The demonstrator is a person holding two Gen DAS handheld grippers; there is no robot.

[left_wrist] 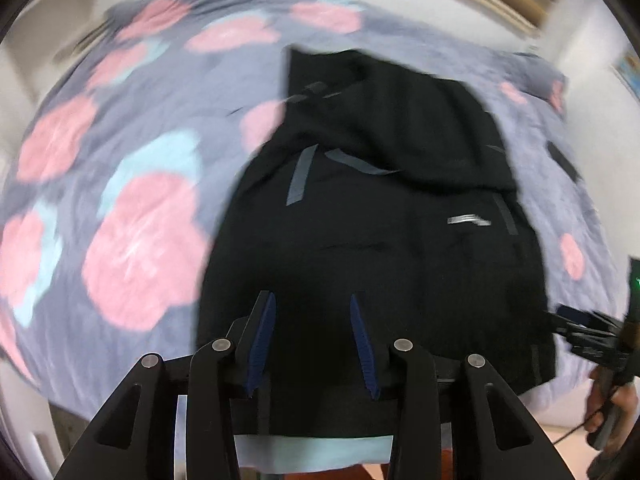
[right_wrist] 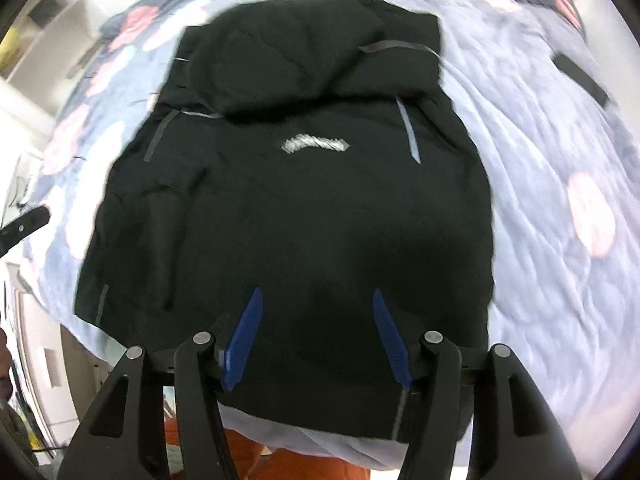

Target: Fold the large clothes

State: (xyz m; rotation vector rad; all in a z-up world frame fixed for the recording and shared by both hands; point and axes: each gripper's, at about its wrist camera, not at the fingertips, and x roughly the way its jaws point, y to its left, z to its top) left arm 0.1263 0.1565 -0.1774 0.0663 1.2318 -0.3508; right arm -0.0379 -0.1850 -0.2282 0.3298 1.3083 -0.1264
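Note:
A black jacket with grey stripes and a silver logo (left_wrist: 380,216) lies spread on a bed with a grey-blue flowered cover (left_wrist: 120,152); its sleeves look folded in over the body. My left gripper (left_wrist: 313,300) is open and empty above the jacket's near hem. In the right wrist view the jacket (right_wrist: 304,208) fills the middle, hood at the far end. My right gripper (right_wrist: 316,294) is open and empty over the near hem. The right gripper also shows in the left wrist view (left_wrist: 592,332) at the right edge.
A small black flat object (right_wrist: 580,76) lies on the cover right of the jacket. The left gripper's tip (right_wrist: 24,224) shows at the left edge. White shelves (right_wrist: 44,36) stand far left. The bed's near edge (right_wrist: 340,452) is just below the grippers.

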